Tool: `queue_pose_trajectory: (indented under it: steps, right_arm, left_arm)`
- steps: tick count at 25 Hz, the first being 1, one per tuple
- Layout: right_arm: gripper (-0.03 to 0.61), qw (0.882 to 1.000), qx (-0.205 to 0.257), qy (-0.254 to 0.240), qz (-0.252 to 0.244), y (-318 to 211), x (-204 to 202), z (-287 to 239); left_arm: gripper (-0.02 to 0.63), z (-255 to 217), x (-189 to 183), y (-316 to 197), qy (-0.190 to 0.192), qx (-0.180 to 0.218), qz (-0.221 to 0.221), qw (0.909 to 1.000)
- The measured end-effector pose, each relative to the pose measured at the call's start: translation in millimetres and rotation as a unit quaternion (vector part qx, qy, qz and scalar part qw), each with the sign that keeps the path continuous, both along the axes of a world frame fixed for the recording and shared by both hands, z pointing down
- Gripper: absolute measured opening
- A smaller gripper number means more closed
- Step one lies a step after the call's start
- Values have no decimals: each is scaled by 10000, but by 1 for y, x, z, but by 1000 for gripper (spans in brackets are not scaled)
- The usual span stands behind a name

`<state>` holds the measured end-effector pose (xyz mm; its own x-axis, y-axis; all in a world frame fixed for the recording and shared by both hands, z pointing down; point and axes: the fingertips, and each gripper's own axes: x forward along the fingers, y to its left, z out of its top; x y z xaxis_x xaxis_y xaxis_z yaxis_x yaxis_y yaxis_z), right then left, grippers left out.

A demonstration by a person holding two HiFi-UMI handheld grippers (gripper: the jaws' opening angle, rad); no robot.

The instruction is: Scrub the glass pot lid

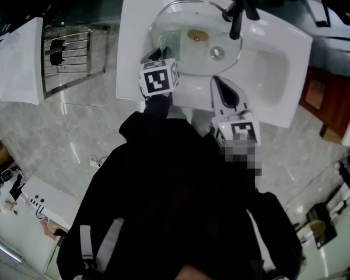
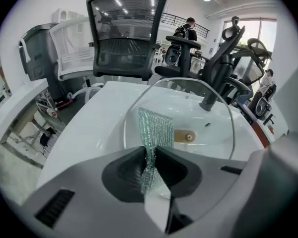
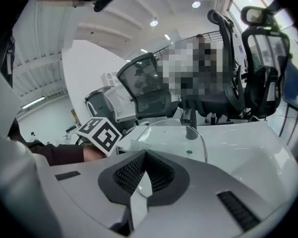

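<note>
Left claw (image 2: 150, 151) jaws together, clamped on a silvery-green mesh scrub cloth (image 2: 156, 125). The cloth sticks out past the jaw tips toward the sink. Right claw (image 3: 144, 155) jaws shut, nothing between them.

Head view: left claw (image 1: 156, 51) sits at the near-left edge of the basin, marker cube (image 1: 158, 78) behind it. Cloth (image 1: 168, 39) reaches over the near-left part of the glass pot lid (image 1: 181, 57) (contact with the glass not clear). Right claw (image 1: 219, 85) is over the near rim of the white surface (image 1: 134, 28), tip just beside the lid's near-right rim; cannot tell if it touches.

Lid lies roughly flat in the sink basin (image 1: 262, 63) and fills its left part. Metal rim ring visible all round, brown knob (image 1: 197, 35) at centre, drain (image 1: 217, 52) seen through the glass. Black faucet (image 1: 236, 17) stands at the lid's far-right rim.

Left gripper view: lid (image 2: 208, 138) straight ahead of the jaws, knob (image 2: 185, 136) just right of the cloth, faucet (image 2: 214, 86) beyond. Right gripper view: lid rim (image 3: 204, 145) ahead and right, left cube (image 3: 102, 135) ahead and left.

Surface is a glossy white sink unit. Wire rack (image 1: 70, 57) to its left, pale polished floor (image 1: 76, 127) below. Beyond the sink: mesh-back office chair (image 2: 126, 33), more chairs, bright ceiling lights, and windows on the right.
</note>
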<state>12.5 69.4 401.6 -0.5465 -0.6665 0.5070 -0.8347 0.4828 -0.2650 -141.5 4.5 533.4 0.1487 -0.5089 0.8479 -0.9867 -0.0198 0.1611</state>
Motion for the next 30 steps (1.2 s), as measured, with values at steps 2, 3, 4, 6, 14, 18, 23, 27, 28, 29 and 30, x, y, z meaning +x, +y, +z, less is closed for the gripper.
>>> queue_pose_trajectory:
  steps: [2,3,4,6,14,18,23,27,28,29,30]
  right_arm:
    - [3,10000,-16,-6,-48,-1,-4,2]
    - [3,10000,-20,-10,-70,-1,-5,3]
    - [3,10000,-23,-12,-90,-1,-7,3]
    - [3,9999,-35,-15,-123,-2,-9,5]
    - [3,9999,-51,-24,-149,-7,-9,6]
    - [3,9999,-96,-29,-124,-9,-4,9]
    - [3,9999,-149,-50,-48,-11,0,12]
    - [3,9998,-166,-58,-37,-8,1,12]
    - [3,9998,-167,-60,-37,-8,1,13]
    - [3,9998,-169,-61,-36,-8,2,13]
    - [3,9998,-172,-59,-36,-8,2,14]
  left_arm:
    - [60,6,-15,3,-58,-82,-139,9999]
    - [60,9,-22,4,-96,-121,-195,9997]
    - [60,10,-28,5,-151,-164,-238,9995]
    - [60,10,-37,7,-275,-279,-288,9988]
    - [58,32,-34,8,-635,-662,-289,9954]
    - [58,38,-32,6,-978,-662,-207,9928]
    - [58,47,-25,5,-1048,-741,-148,9916]
    - [58,50,-22,8,-1085,-745,-110,9912]
    - [58,51,-22,9,-1081,-756,-110,9912]
    - [58,51,-22,9,-1064,-771,-118,9913]
    - [58,52,-21,10,-1039,-785,-126,9914]
